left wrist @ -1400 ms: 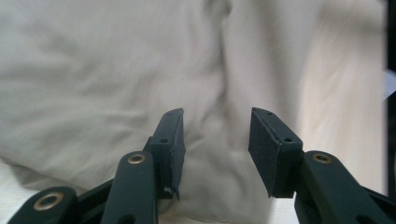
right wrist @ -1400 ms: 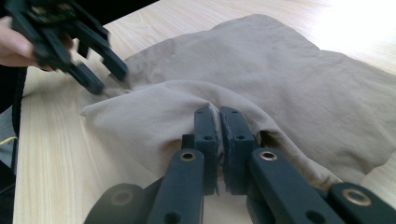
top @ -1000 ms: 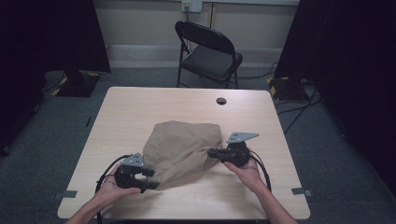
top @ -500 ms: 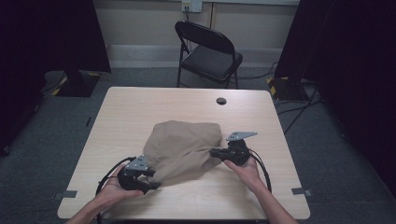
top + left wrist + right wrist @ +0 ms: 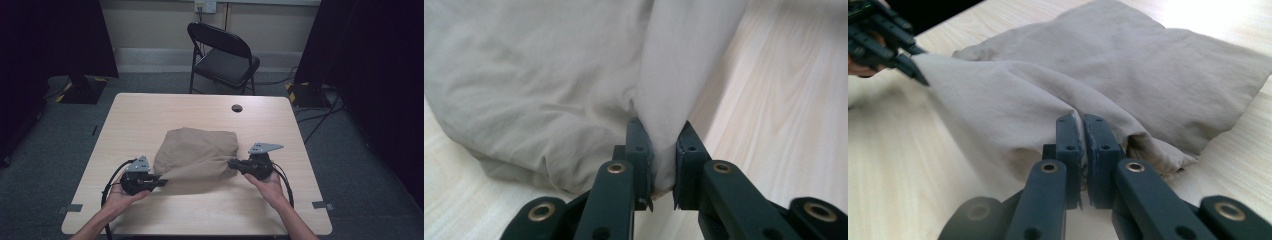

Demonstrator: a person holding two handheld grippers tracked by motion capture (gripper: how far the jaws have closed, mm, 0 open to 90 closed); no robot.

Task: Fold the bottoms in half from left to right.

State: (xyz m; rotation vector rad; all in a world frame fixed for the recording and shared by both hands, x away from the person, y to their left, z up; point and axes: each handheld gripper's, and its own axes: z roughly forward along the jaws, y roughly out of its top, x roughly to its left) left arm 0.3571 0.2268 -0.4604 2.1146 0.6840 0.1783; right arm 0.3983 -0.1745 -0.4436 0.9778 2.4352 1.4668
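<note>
The tan cloth (image 5: 197,157) lies bunched on the near half of the table (image 5: 150,112), a little right of the middle, and every place below is told from it.

At the cloth's near left corner sits the left gripper (image 5: 159,183), held in the person's left hand (image 5: 122,196), with its black cable looping round toward the table's near edge. Its jaws have just been closing, and a fold of the cloth is between them: in the left gripper view (image 5: 663,150) the pads press on a thick band of fabric that rises straight up from them, while the rest of the cloth spreads out to the left on the pale wood.

Between the two grippers the cloth's near edge is drawn taut — a lifted ridge that runs from one pinch to the other.

At the cloth's near right corner the right gripper (image 5: 232,164) is clenched on the fabric, held in the right hand (image 5: 270,182), a grey three-cornered plate on top. In the right gripper view (image 5: 1082,135) the jaws stand almost together with a thin layer of cloth nipped between them — the left gripper (image 5: 915,75) shows at the far end of the ridge.

Beyond the cloth, a small dark hole (image 5: 236,108) marks the table near its far edge, and behind the table stands a black folding chair (image 5: 223,57).
</note>
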